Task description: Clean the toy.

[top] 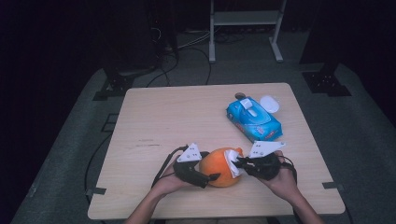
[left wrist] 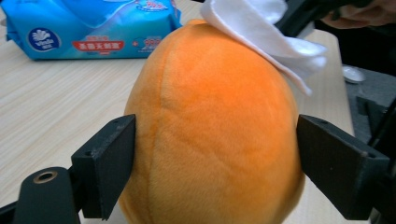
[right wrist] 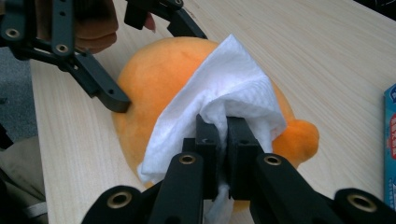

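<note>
An orange plush fruit [top: 219, 168] lies near the table's front edge. In the left gripper view the plush fruit [left wrist: 215, 130] sits between my left gripper's [left wrist: 215, 154] two black jaws; their pads lie at its sides and its round outline shows no dent. My left gripper [top: 205, 176] stands at its left. My right gripper [right wrist: 223, 126] is shut on a crumpled white tissue [right wrist: 224, 88], which lies on the plush's upper right side. From above, the right gripper [top: 239, 163] and the tissue [top: 232, 161] are at the plush's right end.
A blue pack of wipes [top: 254, 119] lies at the table's back right, with a small white lid [top: 270, 103] behind it. The wooden table [top: 154, 121] is bare on its left half. A white frame and cables stand on the floor beyond.
</note>
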Demonstrator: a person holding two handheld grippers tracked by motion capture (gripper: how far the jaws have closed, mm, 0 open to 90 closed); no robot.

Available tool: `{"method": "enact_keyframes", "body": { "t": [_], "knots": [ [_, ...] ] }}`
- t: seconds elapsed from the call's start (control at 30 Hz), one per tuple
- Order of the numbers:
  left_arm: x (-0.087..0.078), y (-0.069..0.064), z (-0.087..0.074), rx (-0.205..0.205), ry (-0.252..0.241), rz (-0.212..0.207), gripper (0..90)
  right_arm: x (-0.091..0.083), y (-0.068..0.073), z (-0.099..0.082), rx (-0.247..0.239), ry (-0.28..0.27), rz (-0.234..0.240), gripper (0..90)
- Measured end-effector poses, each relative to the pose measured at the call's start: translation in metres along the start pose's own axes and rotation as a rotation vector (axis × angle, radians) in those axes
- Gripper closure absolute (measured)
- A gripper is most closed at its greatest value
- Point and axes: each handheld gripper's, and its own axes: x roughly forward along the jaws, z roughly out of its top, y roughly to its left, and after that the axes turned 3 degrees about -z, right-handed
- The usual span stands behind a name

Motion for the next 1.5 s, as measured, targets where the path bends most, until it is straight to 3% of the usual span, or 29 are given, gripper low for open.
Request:
{"method": "enact_keyframes", "body": {
  "t": [0.13, 0.3, 0.37, 0.53, 0.67, 0.77, 0.83, 0.9, 1.0, 1.07, 1.13, 1.2, 1.33, 1.5],
  "knots": [
    [-0.003, 0.003, -0.002, -0.01, -0.011, -0.017, 14.9, -0.001, -0.004, -0.002, 0.015, -0.003, 0.003, 84.3],
    [-0.001, 0.0, -0.001, 0.001, -0.009, 0.006, 23.2, -0.002, -0.003, -0.001, 0.027, -0.006, -0.002, 84.3],
    [0.0, -0.003, 0.002, 0.022, 0.001, 0.014, 24.1, -0.002, 0.0, 0.003, 0.013, -0.007, -0.014, 84.4],
    [0.003, -0.014, 0.007, 0.084, 0.032, 0.025, 24.3, -0.001, 0.013, 0.015, -0.033, -0.029, 0.013, 84.4],
    [-0.001, -0.007, 0.005, 0.058, 0.012, 0.005, 18.0, 0.0, 0.012, 0.012, -0.03, -0.016, 0.033, 84.4],
    [0.0, 0.0, 0.002, -0.006, 0.013, -0.002, 9.2, -0.002, 0.009, 0.009, -0.021, -0.012, 0.048, 84.3],
    [0.002, 0.002, -0.002, -0.026, 0.011, -0.034, 12.6, -0.003, 0.008, 0.008, -0.021, -0.011, 0.05, 84.3],
    [0.001, 0.0, -0.001, -0.008, 0.006, -0.033, 21.6, -0.003, 0.007, 0.008, -0.022, -0.006, 0.047, 84.3],
    [0.001, -0.006, 0.005, 0.006, 0.01, -0.005, 28.2, -0.004, 0.008, 0.01, -0.02, -0.009, 0.026, 84.3],
    [0.002, -0.011, 0.01, 0.02, 0.021, 0.006, 28.6, -0.004, 0.012, 0.015, -0.038, -0.017, 0.009, 84.3],
    [0.004, -0.017, 0.013, 0.052, 0.04, 0.012, 28.2, -0.003, 0.017, 0.019, -0.048, -0.031, 0.024, 84.3],
    [0.005, -0.018, 0.012, 0.043, 0.038, 0.0, 23.1, -0.001, 0.022, 0.023, -0.075, -0.021, 0.026, 84.4],
    [0.003, -0.013, 0.008, 0.031, 0.023, -0.025, 19.3, -0.001, 0.017, 0.019, -0.055, -0.02, 0.035, 84.3],
    [0.006, -0.018, 0.01, 0.079, 0.033, 0.014, 25.5, -0.002, 0.016, 0.02, -0.051, -0.024, 0.022, 84.3]
  ]
}}
